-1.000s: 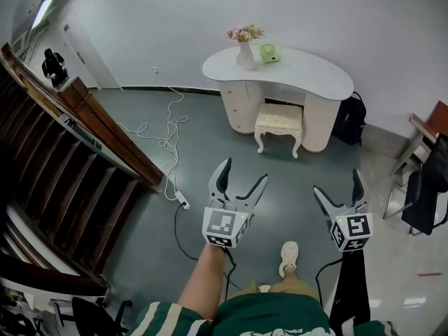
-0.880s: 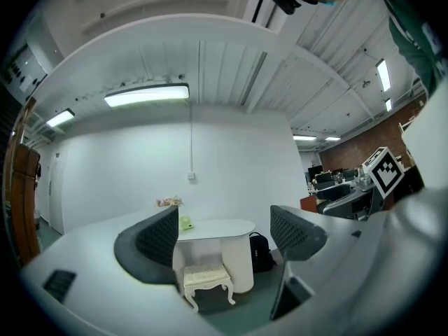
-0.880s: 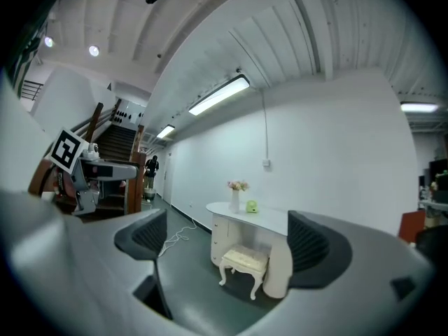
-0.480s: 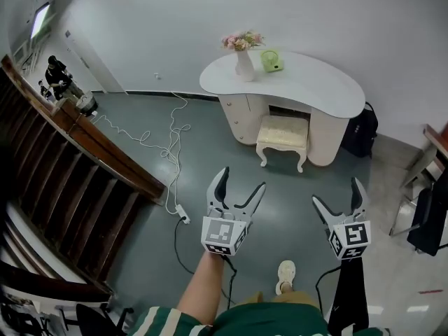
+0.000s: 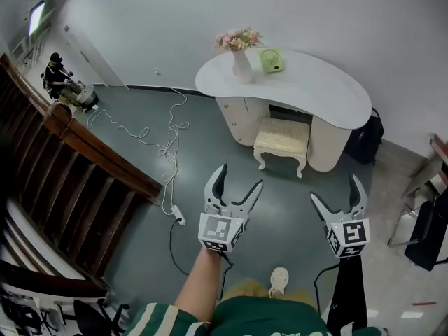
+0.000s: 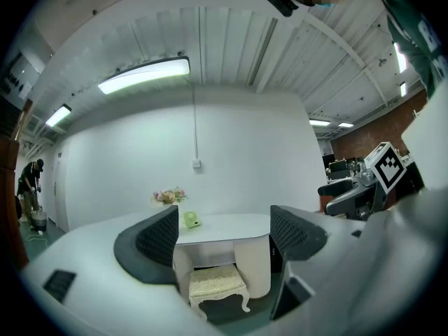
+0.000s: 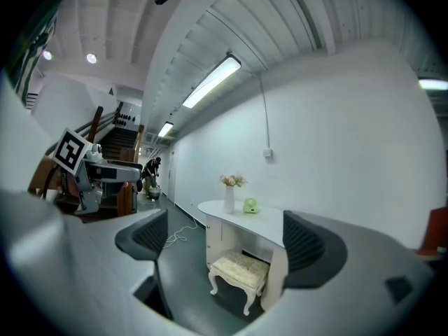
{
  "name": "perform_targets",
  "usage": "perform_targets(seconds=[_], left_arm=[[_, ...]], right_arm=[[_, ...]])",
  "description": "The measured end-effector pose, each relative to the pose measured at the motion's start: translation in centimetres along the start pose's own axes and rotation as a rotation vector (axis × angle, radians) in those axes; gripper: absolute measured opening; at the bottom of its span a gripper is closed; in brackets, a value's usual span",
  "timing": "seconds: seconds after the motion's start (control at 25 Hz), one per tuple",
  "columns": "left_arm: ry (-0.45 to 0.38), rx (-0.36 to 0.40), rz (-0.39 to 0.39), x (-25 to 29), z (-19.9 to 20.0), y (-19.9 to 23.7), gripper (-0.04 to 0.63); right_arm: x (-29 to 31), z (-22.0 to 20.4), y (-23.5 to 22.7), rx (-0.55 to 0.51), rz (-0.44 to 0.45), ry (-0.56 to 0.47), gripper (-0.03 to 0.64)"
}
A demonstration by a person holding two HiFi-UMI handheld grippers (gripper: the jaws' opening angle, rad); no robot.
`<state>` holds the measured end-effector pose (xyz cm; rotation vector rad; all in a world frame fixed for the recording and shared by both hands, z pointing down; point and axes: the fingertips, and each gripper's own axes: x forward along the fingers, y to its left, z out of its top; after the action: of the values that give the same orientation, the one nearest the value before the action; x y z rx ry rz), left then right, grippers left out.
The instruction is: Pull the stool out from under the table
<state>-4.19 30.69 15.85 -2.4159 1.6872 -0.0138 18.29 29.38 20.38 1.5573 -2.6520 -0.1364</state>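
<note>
A cream cushioned stool (image 5: 282, 143) with white carved legs stands half under a white kidney-shaped table (image 5: 329, 93). It shows between the jaws in the left gripper view, stool (image 6: 218, 283), and in the right gripper view, stool (image 7: 241, 271). My left gripper (image 5: 236, 181) and right gripper (image 5: 337, 190) hover well short of it above the grey floor, both open and empty. A vase of pink flowers (image 5: 240, 48) and a small green object (image 5: 270, 60) sit on the tabletop.
A dark wooden stair railing (image 5: 84, 152) runs along the left. A white cable (image 5: 166, 142) and power strip (image 5: 178, 219) lie on the floor. A black bag (image 5: 367, 140) stands right of the table, a dark chair (image 5: 428, 226) at far right. A person (image 5: 54, 71) is at far left.
The view has shifted, and table and stool sit slightly lower and nearer. Both grippers stay open and have risen a little in the picture.
</note>
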Motion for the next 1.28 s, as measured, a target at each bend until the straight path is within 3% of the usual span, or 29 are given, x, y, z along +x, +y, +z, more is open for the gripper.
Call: perform_targets(seconds=[0.68,0.96,1.28], left_arm=[[-0.011,-0.008,0.008,3.9,-0.1,4.9,0.399],[-0.018,-0.003,-0.043,10.8,-1.6,9.6,0.399],[-0.013,-0.037,-0.128,19.5,-3.8,15.1,0.399]], right_arm=[[6.5,2.5,-0.6,-0.017,0.015,-0.054,0.511],[12.5,4.0,-2.3,-0.017,-0.003,-0.105,0.482],[21.5,3.9,-4.5,-0.037,-0.063,-0.031,0.466]])
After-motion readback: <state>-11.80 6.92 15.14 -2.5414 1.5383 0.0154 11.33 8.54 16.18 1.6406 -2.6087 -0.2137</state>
